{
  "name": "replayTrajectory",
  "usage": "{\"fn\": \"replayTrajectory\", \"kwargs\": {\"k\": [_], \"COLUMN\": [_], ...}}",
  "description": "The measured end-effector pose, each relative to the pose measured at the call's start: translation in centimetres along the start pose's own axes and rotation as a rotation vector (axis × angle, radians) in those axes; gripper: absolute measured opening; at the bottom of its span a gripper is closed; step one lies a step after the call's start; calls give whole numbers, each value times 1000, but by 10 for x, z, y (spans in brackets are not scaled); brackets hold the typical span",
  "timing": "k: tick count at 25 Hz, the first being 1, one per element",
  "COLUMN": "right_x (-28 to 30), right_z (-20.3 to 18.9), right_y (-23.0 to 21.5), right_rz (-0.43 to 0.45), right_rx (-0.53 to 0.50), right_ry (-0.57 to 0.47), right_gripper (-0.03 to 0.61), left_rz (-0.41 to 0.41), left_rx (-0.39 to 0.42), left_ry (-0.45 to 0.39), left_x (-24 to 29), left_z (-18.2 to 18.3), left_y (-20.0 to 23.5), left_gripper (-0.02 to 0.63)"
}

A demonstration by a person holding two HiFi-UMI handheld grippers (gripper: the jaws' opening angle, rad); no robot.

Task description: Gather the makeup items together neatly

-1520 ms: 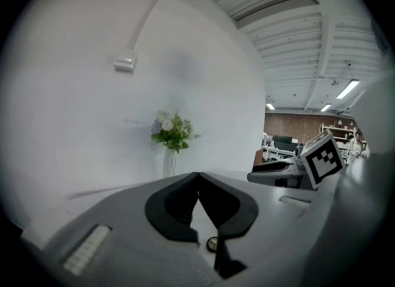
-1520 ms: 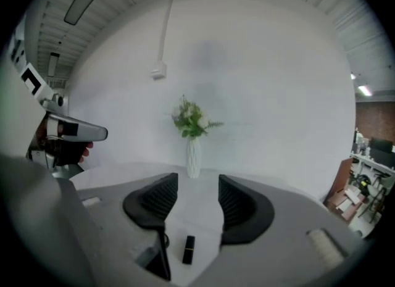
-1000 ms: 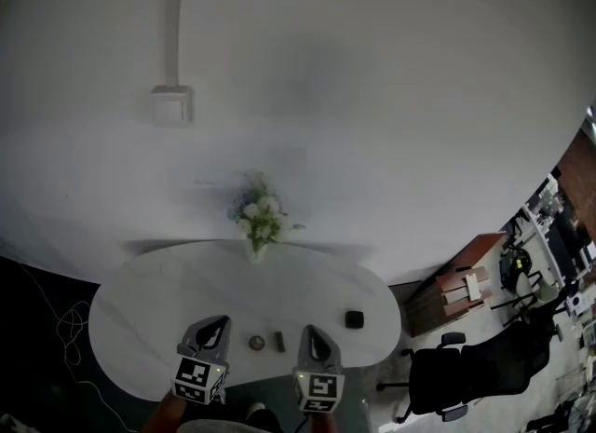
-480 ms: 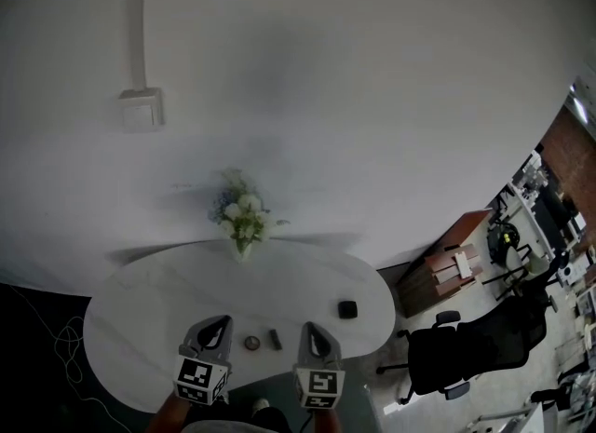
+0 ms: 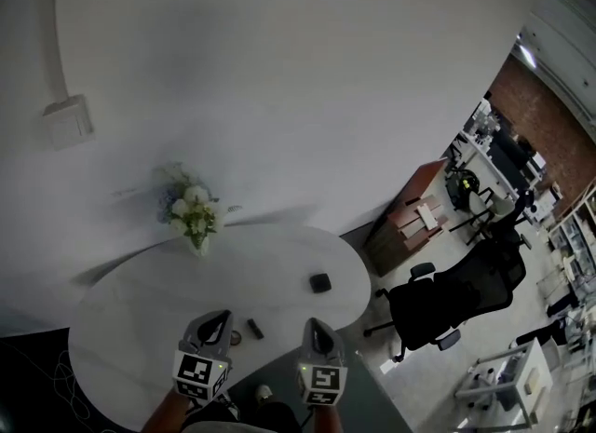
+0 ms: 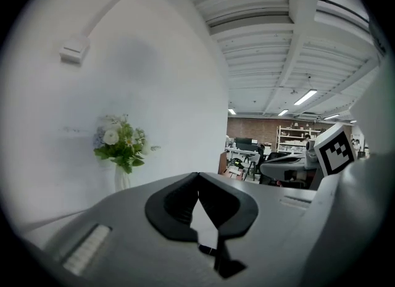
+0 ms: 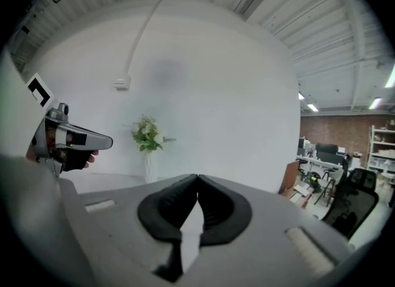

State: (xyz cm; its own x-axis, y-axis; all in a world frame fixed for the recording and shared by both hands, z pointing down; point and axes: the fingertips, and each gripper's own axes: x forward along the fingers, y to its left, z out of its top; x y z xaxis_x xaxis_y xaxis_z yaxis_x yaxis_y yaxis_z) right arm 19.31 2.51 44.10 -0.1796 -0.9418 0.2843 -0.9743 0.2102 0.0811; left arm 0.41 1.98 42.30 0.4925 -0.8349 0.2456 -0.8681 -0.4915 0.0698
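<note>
Left gripper (image 5: pixel 221 315) and right gripper (image 5: pixel 314 323), jaws pressed together and empty, hover at the near edge of a white oval table (image 5: pixel 130 329) — likely poised to begin; a small round compact (image 5: pixel 236 337), dark stick (image 5: pixel 254 330) and black square case (image 5: pixel 320 282) lie apart on it

Smooth white oval table (image 5: pixel 279 263) before a matt white painted wall (image 5: pixel 279 96); matt grey plastic left gripper (image 5: pixel 220 317) and right gripper (image 5: pixel 314 326), their ribbed pads (image 7: pixel 170 208) black, rubbery.

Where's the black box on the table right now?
Head view: black box sits at the right end of the white table, beyond the right tongs.
</note>
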Motion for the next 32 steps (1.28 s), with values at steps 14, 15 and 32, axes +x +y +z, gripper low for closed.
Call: {"fn": "replayTrajectory", "kwargs": {"k": [14, 15, 32], "right_x": [26, 33, 144], "right_z": [-45, -49, -136], "right_y": [-127, -132, -142], "right_rz": [-66, -51, 161], "right_rx": [52, 51, 81], "right_ry": [85, 93, 264], "right_gripper": [5, 5, 124], "left_rz": [-75, -66, 74], "left_rx": [-16, -22, -115], "left_ry": [74, 81, 236], "left_x": [112, 120, 197], "left_z": [-16, -18, -93], "left_y": [-81, -84, -73], "left_gripper": [11, 11, 11]}}
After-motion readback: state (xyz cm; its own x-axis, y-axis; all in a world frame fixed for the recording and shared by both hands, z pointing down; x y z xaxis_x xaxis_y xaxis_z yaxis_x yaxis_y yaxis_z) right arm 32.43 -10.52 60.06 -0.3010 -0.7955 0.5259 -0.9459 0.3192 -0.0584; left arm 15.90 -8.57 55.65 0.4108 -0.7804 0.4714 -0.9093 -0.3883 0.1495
